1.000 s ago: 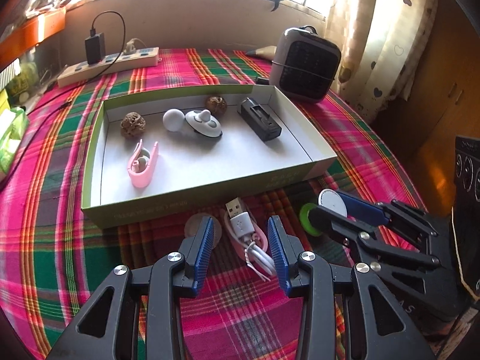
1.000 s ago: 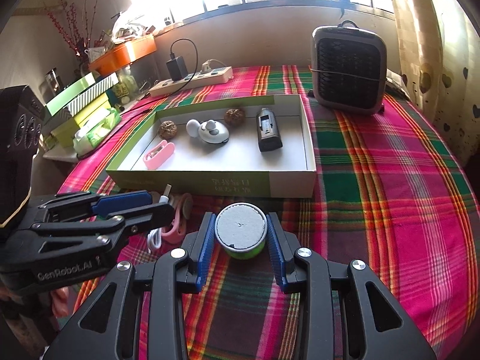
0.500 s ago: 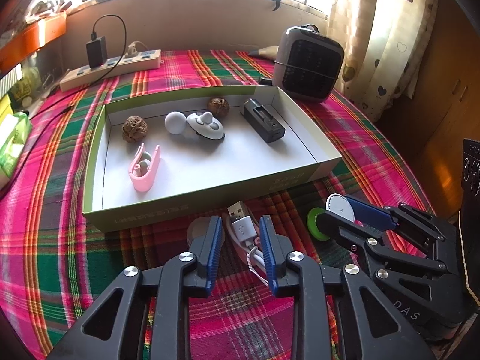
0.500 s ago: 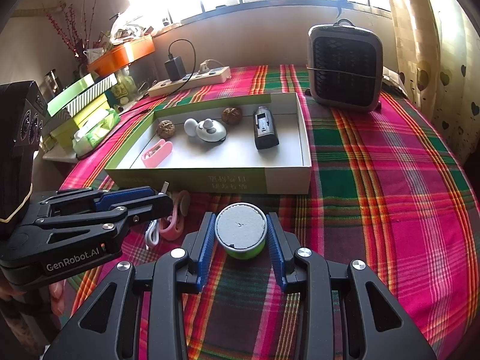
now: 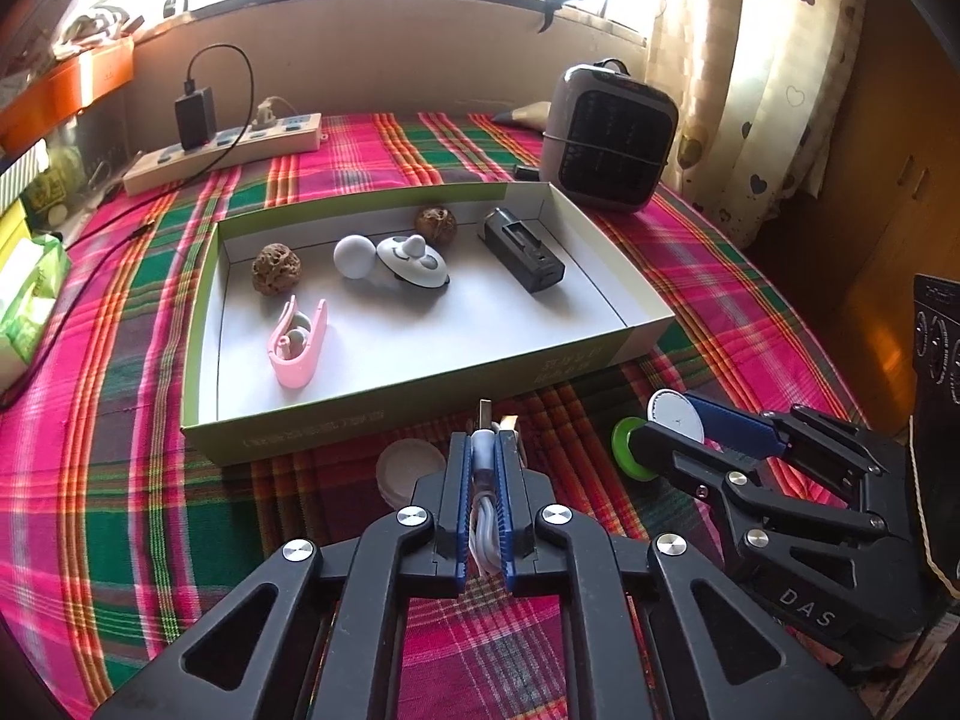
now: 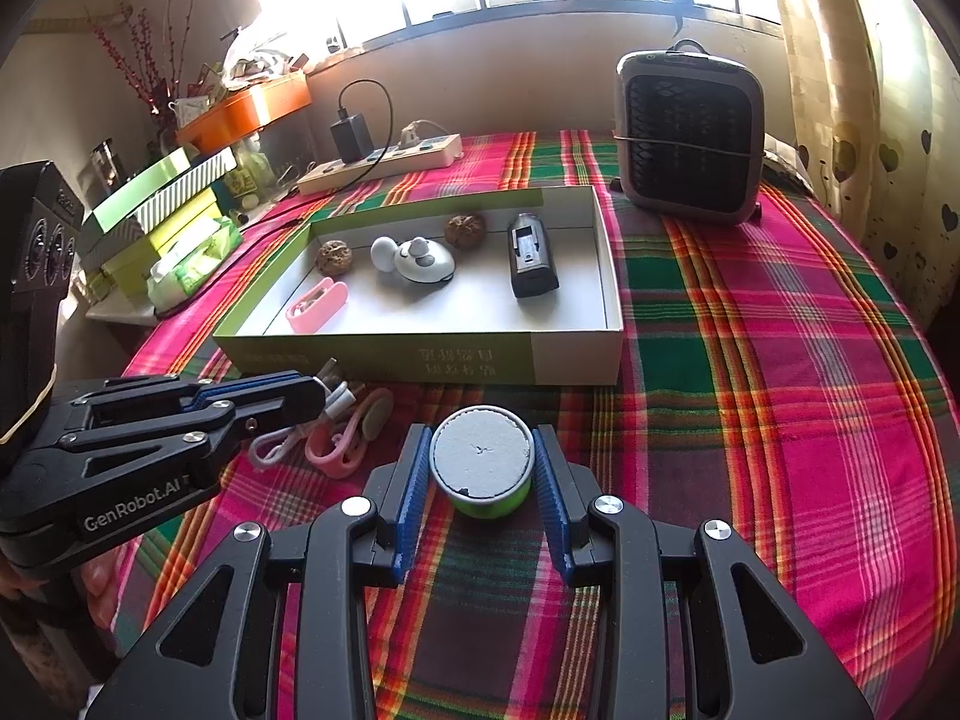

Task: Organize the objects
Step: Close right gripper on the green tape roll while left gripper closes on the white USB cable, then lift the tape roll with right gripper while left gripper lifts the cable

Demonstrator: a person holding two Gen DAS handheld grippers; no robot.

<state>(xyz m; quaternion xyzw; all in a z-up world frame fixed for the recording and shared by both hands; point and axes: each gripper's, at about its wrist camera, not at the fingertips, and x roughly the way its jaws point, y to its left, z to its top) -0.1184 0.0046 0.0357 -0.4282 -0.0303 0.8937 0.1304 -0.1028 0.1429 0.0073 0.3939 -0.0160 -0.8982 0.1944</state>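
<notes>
My left gripper (image 5: 483, 441) is shut on a coiled white USB cable (image 5: 483, 516), whose plug sticks out past the fingertips just in front of the green-and-white box (image 5: 420, 402). From the right wrist view, the left gripper (image 6: 312, 390) pinches the cable (image 6: 339, 399) over a pink holder (image 6: 336, 450) on the plaid cloth. My right gripper (image 6: 481, 450) is shut on a round green tub with a white lid (image 6: 480, 456), low over the cloth. The box holds a pink clip (image 5: 297, 342), two walnuts (image 5: 275, 269), a white ball (image 5: 355, 256), a white gadget (image 5: 414, 261) and a black device (image 5: 522, 249).
A beige disc (image 5: 408, 468) lies on the cloth left of the left fingers. A grey heater (image 5: 606, 132) stands behind the box at the right, a power strip (image 5: 228, 150) at the back left. Stacked boxes (image 6: 162, 204) and a tissue pack (image 5: 30, 294) line the left edge.
The left jaws have shut onto the white USB cable. The right gripper has kept its grip on the green tub and stayed in place.
</notes>
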